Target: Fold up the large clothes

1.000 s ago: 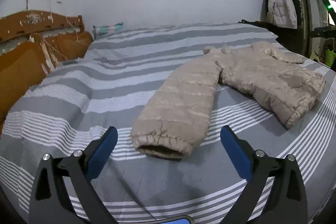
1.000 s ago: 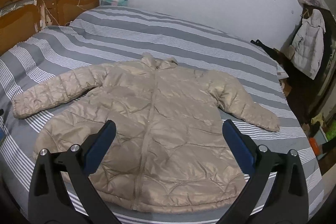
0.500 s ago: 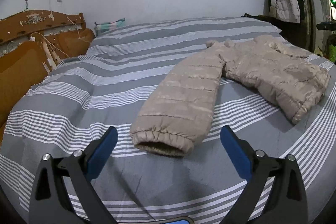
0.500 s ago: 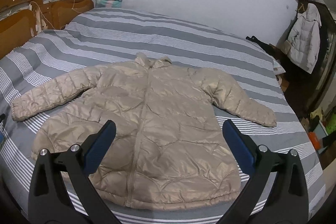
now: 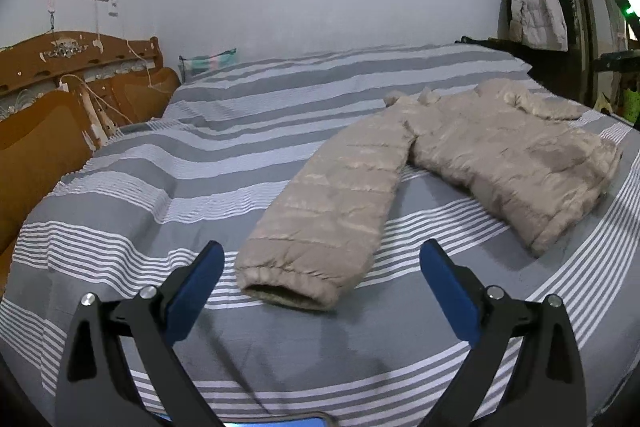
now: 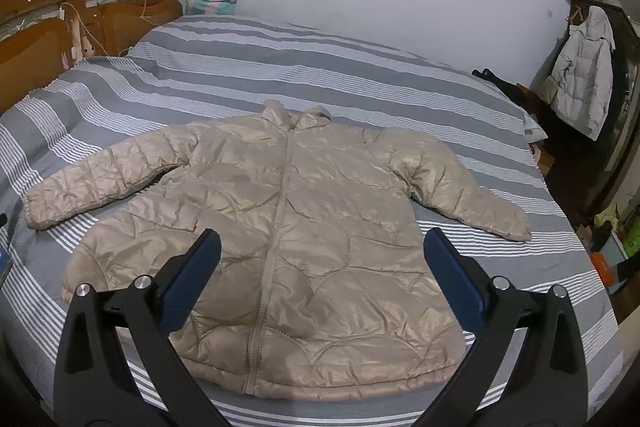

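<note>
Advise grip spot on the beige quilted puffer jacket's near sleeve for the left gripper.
Pinch the elastic cuff of the beige quilted puffer jacket; it lies flat, opening toward the open left gripper. Probably come straight ahead and low, one finger either side.

In the left wrist view the jacket (image 5: 480, 163) lies foreshortened, so its far sleeve is mostly hidden behind the body and its front cannot be read. The right gripper's (image 6: 322, 267) fingers (image 6: 192, 279) cover parts of the jacket's lower front, and the frame's bottom edge cuts off the bed (image 6: 360, 75) just below the hem. The clutter (image 6: 608, 239) at the right edge is too small to identify.
</note>
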`<state>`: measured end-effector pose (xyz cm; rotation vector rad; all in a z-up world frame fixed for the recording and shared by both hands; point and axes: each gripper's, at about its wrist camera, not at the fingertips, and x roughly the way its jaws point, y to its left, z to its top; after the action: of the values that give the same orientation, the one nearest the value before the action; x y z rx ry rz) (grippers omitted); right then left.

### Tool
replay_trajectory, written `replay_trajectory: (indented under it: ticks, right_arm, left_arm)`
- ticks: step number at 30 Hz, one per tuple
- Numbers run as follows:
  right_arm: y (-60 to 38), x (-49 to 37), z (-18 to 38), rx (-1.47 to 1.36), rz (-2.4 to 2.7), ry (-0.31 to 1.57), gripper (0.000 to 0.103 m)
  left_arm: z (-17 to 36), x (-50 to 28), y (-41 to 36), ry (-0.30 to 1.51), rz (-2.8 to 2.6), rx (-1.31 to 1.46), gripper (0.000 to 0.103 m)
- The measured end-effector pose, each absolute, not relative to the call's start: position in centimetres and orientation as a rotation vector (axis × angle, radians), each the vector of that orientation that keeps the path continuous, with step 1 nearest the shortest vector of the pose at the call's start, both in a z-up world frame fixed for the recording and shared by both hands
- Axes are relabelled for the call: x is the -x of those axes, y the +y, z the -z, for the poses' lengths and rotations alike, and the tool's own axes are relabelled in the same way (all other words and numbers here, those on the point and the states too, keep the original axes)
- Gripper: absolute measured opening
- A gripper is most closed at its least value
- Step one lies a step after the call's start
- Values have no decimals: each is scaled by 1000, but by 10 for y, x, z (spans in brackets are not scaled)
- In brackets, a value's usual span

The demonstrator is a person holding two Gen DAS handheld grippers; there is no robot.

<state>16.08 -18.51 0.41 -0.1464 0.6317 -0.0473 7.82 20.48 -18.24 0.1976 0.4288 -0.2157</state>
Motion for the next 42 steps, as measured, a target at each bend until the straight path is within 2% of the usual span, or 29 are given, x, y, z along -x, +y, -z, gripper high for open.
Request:
replay_trajectory:
  ticks: [12,26,33,42]
  right_arm:
    - [-279,-134,-40,58,159,527,100]
    - [-375,-132,5,-3,265,572,100]
    - [-441,-194,42,-88,373,655,100]
    - [-522,-322,111,-106,465,754,100]
  left_arm:
    - [99,-78,124,344,177,-123,98]
    - [95,-107,81,357,79,-102,98]
    - [91,-158,65,361,55,-81,98]
    - [95,-259,34,389,61,-36,98]
